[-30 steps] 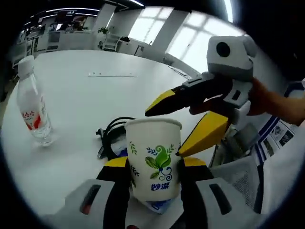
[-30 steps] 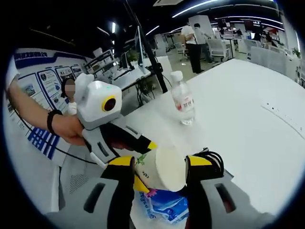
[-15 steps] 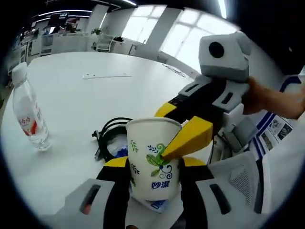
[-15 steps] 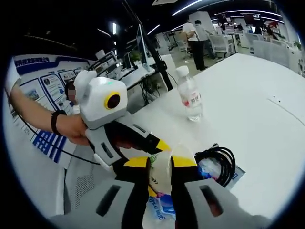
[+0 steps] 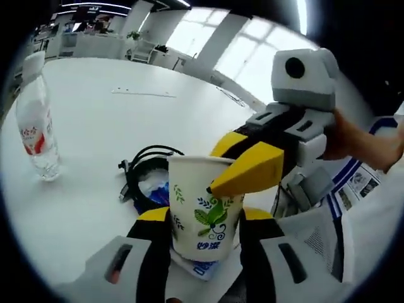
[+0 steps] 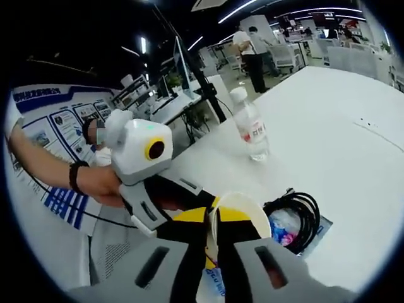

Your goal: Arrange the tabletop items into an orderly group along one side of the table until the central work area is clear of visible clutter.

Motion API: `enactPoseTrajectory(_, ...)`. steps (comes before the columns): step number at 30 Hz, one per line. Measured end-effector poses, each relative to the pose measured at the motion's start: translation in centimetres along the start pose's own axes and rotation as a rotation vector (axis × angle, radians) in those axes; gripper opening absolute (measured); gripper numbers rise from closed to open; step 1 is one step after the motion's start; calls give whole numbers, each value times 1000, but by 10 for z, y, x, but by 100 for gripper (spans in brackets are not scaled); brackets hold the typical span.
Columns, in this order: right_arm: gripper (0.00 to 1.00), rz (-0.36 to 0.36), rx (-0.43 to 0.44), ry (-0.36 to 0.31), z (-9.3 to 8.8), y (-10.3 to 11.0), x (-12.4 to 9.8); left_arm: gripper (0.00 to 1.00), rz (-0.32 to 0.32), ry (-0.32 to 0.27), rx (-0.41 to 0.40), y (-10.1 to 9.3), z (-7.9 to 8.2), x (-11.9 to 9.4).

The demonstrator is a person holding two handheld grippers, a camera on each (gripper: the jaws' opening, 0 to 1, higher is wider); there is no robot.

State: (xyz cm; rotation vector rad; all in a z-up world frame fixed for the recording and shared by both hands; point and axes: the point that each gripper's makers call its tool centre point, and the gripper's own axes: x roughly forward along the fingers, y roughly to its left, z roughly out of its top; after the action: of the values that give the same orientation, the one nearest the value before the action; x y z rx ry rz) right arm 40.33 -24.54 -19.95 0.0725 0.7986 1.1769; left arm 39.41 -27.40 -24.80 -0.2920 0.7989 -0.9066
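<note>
Two grippers grip one cup [image 5: 203,208] — bottle [image 5: 35,126], cable [image 5: 142,167] nearby.

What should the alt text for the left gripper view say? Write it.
The left gripper holds an upright paper cup while the right gripper pinches its rim. Behind lie a coiled black cable and a water bottle on the white table.

- White paper cup with green leaf print [image 5: 203,211]: blue Chinese characters, "妙" legible.
- Clear plastic water bottle [image 5: 35,123], left of the cup: red-and-white label, text unreadable.

Bright window glare, fisheye edge warp
</note>
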Motion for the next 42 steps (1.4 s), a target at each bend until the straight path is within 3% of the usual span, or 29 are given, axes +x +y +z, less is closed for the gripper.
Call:
enactPoseTrajectory(9,0,-6,8,-69,17,1,-3,44,-9,-58,-96,10,6,-11)
enactPoseTrajectory(18,0,-13,21,-117,25,-2,-9,41,26,-87,-124,20,3,-24)
enactPoseTrajectory(25,0,-33,27,-134,22,-6,-10,45,89,-76,-125,32,-7,-35)
enactPoseTrajectory(29,0,-44,51,-135,18,-9,-10,51,179,-46,-95,48,-17,-44)
enactPoseTrajectory(34,0,-61,67,-145,16,-15,-11,53,263,-52,-85,62,-21,-58)
enactPoseTrajectory(42,0,-82,57,-134,15,-24,-11,54,347,-50,-43,74,-24,-76)
